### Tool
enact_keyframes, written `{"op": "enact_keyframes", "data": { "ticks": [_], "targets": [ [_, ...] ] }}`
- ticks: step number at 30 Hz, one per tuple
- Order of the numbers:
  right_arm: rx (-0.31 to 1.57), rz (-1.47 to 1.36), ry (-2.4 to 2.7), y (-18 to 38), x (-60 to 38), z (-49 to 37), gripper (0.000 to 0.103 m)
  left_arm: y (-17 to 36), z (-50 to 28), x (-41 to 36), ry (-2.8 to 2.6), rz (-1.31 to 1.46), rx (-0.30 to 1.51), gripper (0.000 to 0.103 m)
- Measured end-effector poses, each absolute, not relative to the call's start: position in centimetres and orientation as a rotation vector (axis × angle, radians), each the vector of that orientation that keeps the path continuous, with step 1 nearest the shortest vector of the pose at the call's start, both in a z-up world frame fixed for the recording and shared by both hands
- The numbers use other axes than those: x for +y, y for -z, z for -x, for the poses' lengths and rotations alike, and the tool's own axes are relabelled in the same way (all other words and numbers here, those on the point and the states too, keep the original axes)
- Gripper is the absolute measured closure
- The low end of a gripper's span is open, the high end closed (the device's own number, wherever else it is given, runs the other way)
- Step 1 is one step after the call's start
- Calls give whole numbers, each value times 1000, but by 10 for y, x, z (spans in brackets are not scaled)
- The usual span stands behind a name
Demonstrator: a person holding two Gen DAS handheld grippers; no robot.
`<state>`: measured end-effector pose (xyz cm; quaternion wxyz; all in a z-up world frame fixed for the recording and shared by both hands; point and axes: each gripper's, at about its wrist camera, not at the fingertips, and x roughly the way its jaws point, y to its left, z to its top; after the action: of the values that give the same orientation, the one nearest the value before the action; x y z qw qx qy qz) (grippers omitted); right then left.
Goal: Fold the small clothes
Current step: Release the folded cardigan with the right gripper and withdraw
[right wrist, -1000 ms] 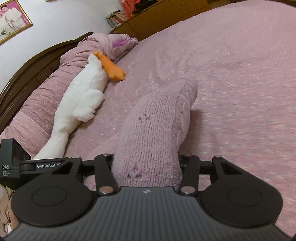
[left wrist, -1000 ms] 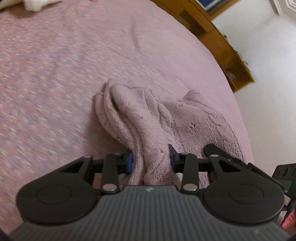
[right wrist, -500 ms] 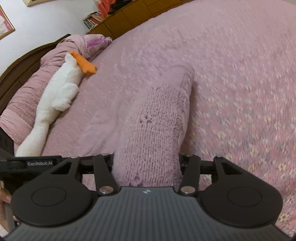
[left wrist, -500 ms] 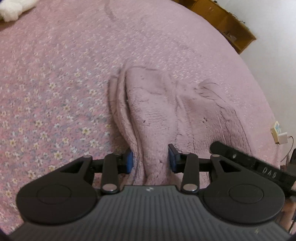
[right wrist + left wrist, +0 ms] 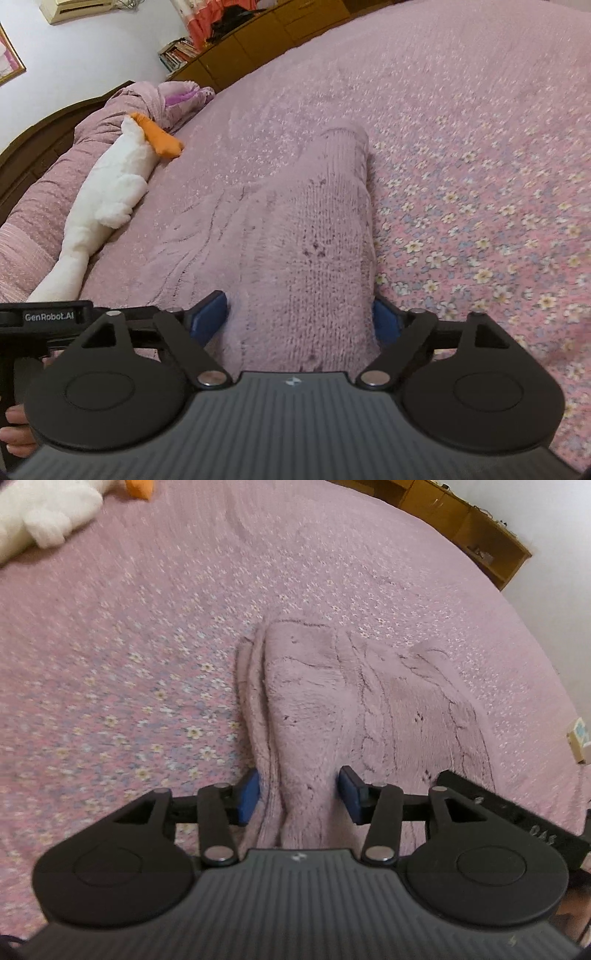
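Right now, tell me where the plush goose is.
The goose lies at the left of the right wrist view, along the pillows, left of the knit garment.

— What's the sweater (image 5: 332, 709) like?

— On my left it looks fuzzy and fleecy, a soft matt pile; on my right its folded sleeve (image 5: 325, 251) shows a coarse knit with small pills.

— And the bedspread (image 5: 147, 646)?

— Thin matt cloth, finely textured, printed with little flowers. The goose (image 5: 110, 192) is fluffy white plush.

— My grippers?

— Matt black plastic, ribbed body, shiny metal pins; blue pads (image 5: 207, 314) look rubbery. The cabinet (image 5: 469, 528) is smooth wood.
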<state>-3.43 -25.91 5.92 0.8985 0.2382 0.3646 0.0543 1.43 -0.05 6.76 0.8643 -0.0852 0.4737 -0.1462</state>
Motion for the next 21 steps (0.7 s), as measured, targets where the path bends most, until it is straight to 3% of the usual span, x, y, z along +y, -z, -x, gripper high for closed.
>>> {"op": "enact_keyframes", "data": {
  "ticks": [10, 14, 21],
  "targets": [
    [711, -424, -91, -88, -259, 81, 5, -89, 31, 2, 271, 79, 934, 45],
    [719, -361, -77, -96, -256, 102, 0, -86, 51, -1, 242, 63, 936, 32],
    [772, -298, -93, -88, -250, 131, 0, -62, 67, -11, 242, 27, 978, 30]
  ]
}}
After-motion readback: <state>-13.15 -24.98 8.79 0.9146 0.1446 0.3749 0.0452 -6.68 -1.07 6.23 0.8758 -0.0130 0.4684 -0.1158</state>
